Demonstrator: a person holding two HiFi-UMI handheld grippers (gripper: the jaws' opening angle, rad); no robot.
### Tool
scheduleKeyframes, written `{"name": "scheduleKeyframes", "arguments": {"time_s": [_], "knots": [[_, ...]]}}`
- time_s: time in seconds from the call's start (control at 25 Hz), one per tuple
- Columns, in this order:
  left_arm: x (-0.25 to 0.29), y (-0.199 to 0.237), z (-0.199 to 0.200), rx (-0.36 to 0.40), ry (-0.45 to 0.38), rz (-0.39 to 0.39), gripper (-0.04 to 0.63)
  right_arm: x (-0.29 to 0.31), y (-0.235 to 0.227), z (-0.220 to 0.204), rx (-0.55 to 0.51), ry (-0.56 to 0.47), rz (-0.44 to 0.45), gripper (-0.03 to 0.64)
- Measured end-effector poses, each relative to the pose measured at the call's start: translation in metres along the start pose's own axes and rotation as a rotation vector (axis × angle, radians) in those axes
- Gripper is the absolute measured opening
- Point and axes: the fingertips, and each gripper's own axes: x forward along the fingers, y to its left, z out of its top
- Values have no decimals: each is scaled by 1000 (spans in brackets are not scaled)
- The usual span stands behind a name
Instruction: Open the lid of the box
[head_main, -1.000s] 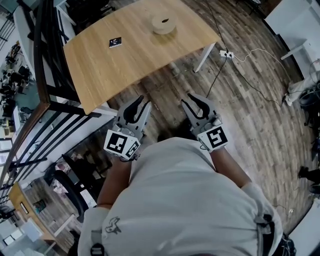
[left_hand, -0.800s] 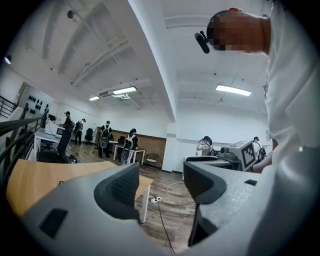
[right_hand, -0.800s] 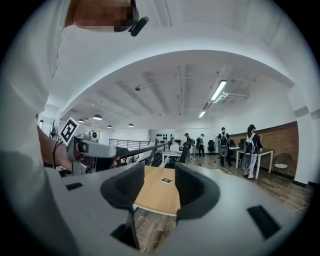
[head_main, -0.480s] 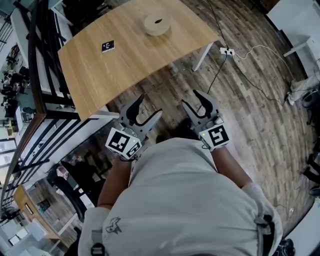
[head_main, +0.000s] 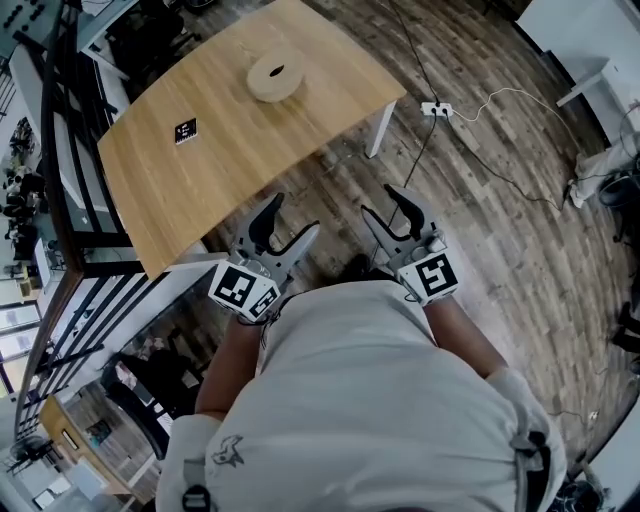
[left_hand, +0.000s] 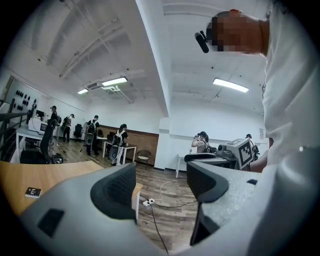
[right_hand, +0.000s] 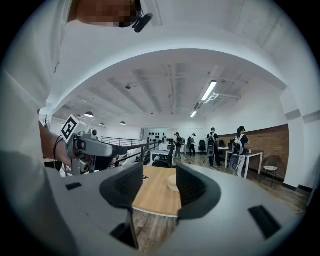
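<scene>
The task is at its very beginning. The box, a round, pale one, stands on the far part of the wooden table, and its lid seems not yet lifted. Neither tool touches it, and both are well apart from it, close to the person's body, over the floor in front of the table's near edge.

The left gripper has its jaws wide apart. They have just been opening, and nothing is between them; in the left gripper view only the floor and a white cable show through the gap. The right gripper also stands wide, its jaws have just been opening too, and it holds nothing. In the right gripper view the box shows far off beyond the gap.

What is left is probably everything: to reach the table, to steady the box, and to take the lid off.

What is inside the box cannot be told. The top has a dark spot in the middle, a hole or a knob. A small black marker card lies on the table, apart from the box.
</scene>
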Motion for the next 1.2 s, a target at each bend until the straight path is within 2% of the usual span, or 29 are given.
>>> {"name": "scheduleKeyframes", "arguments": {"time_s": [0.28,0.64,0.96,1.2], "knots": [[50,-21,-4,-1,16,-53,308,-27,-50,-7,3,2,-55,213],[96,-32,-14,-15,30,-120,308,-56,-88,-28,50,27,-150,213],[133,-18,-12,-14,38,-174,308,-55,-122,-26,62,44,-218,213],[159,12,-5,-29,32,-176,308,-25,-153,-23,61,55,-224,213]]}}
